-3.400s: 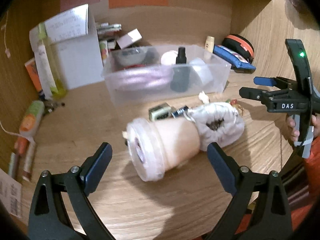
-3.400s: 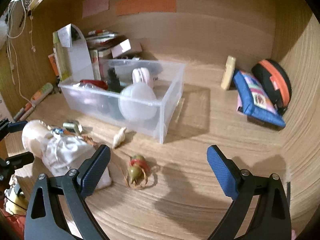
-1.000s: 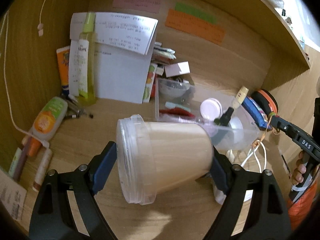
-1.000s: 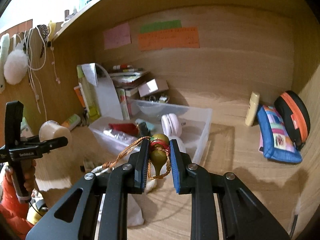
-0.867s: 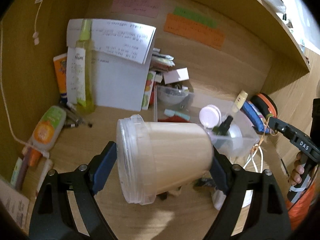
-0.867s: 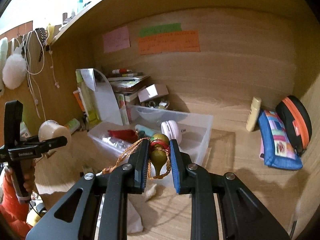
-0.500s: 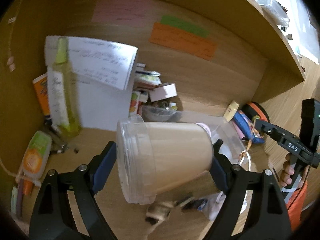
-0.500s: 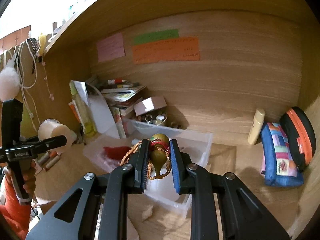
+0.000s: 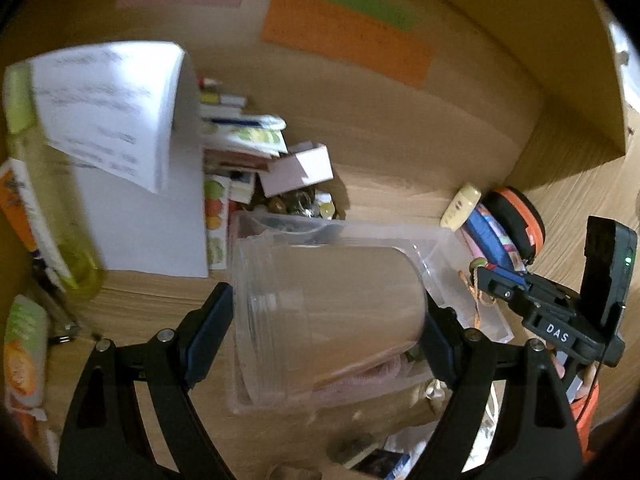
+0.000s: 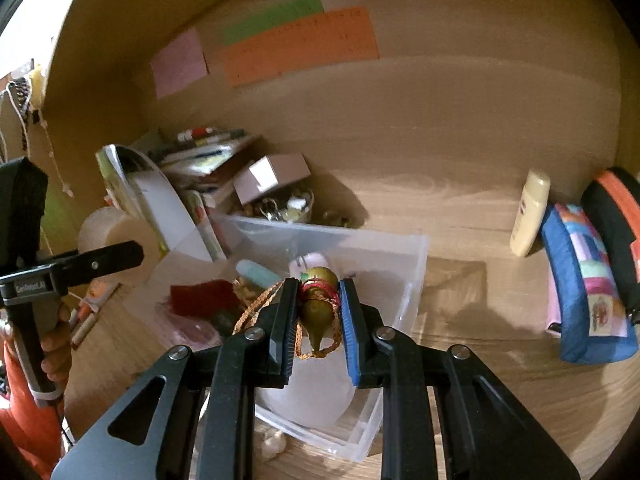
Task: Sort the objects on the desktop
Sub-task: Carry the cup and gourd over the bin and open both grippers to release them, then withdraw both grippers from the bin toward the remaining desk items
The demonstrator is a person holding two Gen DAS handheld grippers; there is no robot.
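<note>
Wooden desk alcove [image 10: 460,128] fills both views, orange note [image 10: 300,46] upper centre on its back wall. Clear bin [image 10: 404,264] sits mid-frame on the desktop. Left gripper [image 9: 326,316] clamps a lidded plastic jar [image 9: 328,312] lying sideways, frame centre. Right gripper [image 10: 318,308] pinches a small gourd charm [image 10: 316,300] with cord, above the bin.

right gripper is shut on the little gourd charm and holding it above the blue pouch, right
Not quite. The right gripper is shut on the gourd charm, but the right wrist view shows it above the clear plastic bin, not the blue pouch, which lies off to the right.
</note>
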